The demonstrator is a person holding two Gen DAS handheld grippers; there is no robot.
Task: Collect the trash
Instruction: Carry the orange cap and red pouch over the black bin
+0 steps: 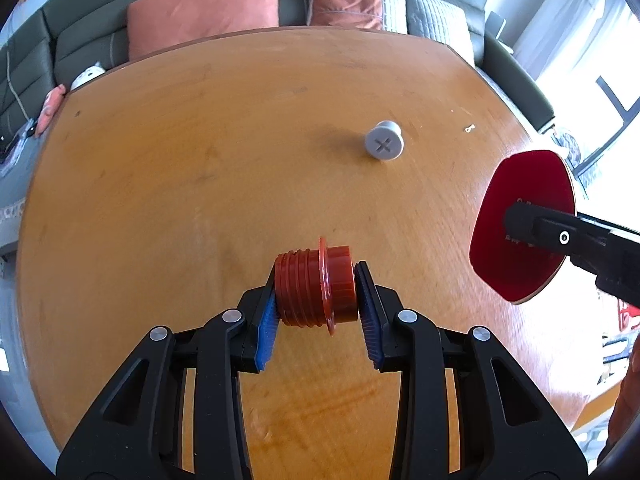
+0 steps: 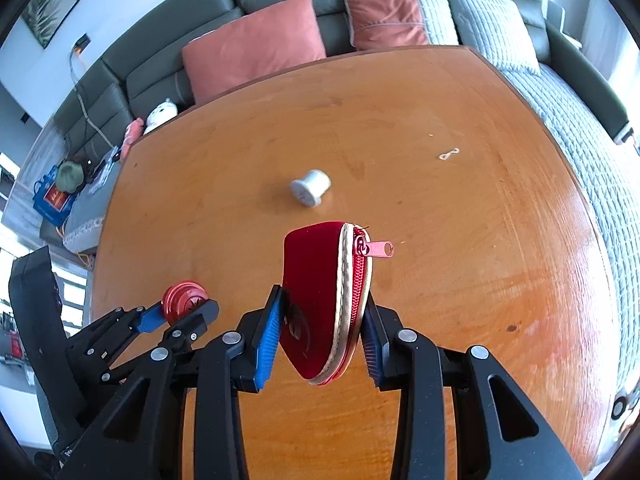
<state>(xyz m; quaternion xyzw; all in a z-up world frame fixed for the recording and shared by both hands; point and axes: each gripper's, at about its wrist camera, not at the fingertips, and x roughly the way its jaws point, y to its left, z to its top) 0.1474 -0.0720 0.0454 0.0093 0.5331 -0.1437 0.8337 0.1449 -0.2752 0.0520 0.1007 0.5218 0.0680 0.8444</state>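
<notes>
A: Left wrist view first. The left gripper (image 1: pixel 316 292) is clenched on a red threaded plug (image 1: pixel 318 286) at lower centre of the frame, one blue pad on each end of it, held off the wooden table (image 1: pixel 200 160).

B: What worries you there?

A: The pads press on the ends of a ribbed, hard plastic piece with a thin flange round its middle. I judge it could twist or squirt out if the squeeze slackens, and then roll on the table. A grey plug (image 1: pixel 384 142) with a cross slot lies on its side in the upper right of centre, untouched, with a tiny pale scrap (image 1: pixel 470 128) further right. At the right edge the right gripper (image 1: pixel 520 224) grasps a flat red pouch (image 1: pixel 524 224).

B: And the right wrist view?

A: The right gripper (image 2: pixel 320 328) is closed on that red zip pouch (image 2: pixel 326 300) at lower centre, standing on edge between the pads, the zip and its pink pull (image 2: pixel 378 249) facing up and right. The zip looks shut. The pouch is soft velvet-like cloth, so I expect it may sag or slide through the pads. With the zip shut, nothing can go in either.

B: The other pieces?

A: The grey plug (image 2: pixel 310 188) lies just above centre, blurred; the pale scrap (image 2: pixel 449 155) sits upper right. The left gripper (image 2: pixel 184 308) with the red plug (image 2: pixel 184 302) shows at lower left, well apart from the pouch.
</notes>
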